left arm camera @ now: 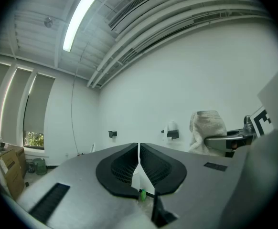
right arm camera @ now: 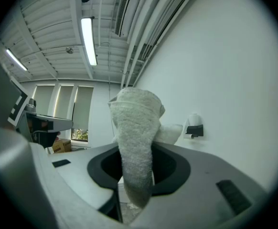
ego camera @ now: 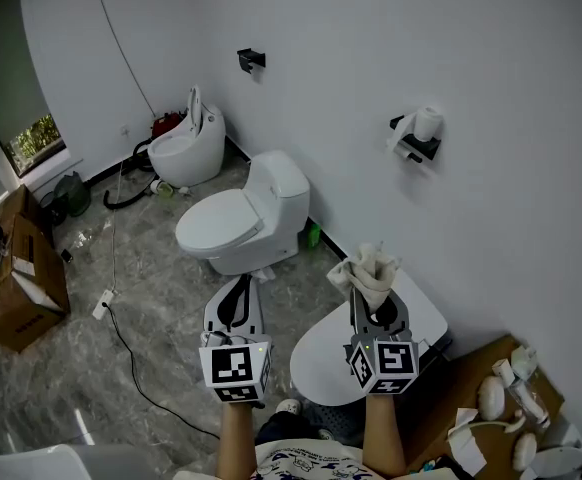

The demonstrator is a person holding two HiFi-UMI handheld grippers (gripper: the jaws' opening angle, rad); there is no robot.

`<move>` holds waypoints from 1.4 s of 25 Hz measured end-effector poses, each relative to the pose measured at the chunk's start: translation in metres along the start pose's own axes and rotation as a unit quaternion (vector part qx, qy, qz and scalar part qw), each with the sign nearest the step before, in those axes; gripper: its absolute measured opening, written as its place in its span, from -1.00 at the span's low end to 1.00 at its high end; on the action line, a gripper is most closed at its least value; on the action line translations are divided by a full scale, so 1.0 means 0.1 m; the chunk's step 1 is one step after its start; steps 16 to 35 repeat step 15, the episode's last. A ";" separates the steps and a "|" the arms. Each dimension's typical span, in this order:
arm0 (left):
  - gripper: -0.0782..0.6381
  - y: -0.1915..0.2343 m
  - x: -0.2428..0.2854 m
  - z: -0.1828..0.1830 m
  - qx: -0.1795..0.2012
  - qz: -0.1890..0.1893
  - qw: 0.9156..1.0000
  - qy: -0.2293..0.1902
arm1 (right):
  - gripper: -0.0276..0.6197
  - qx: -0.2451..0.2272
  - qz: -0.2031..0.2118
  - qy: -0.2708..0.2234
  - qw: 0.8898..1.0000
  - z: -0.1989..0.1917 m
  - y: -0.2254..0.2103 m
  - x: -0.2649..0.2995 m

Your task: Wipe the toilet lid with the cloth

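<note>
My right claw (ego camera: 375, 306) gripped the cloth (ego camera: 369, 268), held above the lid (ego camera: 321, 363); my left claw (ego camera: 237, 303) was shut, empty. Wiping hadn't begun, I judged; next, lower the cloth onto the lid.

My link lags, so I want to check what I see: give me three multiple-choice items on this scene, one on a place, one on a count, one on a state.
1. Where is the cloth?
A in the right tongs
B on the floor
C flat on a closed lid

2. How many toilets show in the head view?
A one
B two
C three

3. How do the left tongs stand?
A wide open
B shut on nothing
C shut on the cloth

Key:
1. A, the cloth stands up between those jaws.
2. C, there is a far toilet, a middle toilet and a near toilet.
3. B, the jaws meet with nothing between.
</note>
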State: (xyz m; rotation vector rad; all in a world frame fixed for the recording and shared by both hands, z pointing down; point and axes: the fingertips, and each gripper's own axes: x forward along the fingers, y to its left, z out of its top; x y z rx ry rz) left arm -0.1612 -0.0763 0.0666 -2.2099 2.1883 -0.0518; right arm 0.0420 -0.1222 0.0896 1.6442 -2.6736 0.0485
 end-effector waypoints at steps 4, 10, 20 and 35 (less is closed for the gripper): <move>-0.74 0.02 -0.01 0.00 -0.001 0.001 1.000 0.000 | -0.57 0.000 -0.001 0.001 1.000 -0.01 0.00 0.00; -0.74 0.01 -0.01 0.01 0.002 0.000 1.000 -0.001 | -0.57 0.002 -0.003 0.002 1.000 -0.01 -0.03 -0.01; -0.74 -0.01 -0.03 0.02 0.004 -0.001 1.000 -0.003 | -0.57 0.000 -0.005 0.000 1.000 -0.01 -0.06 -0.03; -0.74 -0.01 -0.03 0.02 0.004 -0.001 1.000 -0.003 | -0.57 0.000 -0.005 0.000 1.000 -0.01 -0.06 -0.03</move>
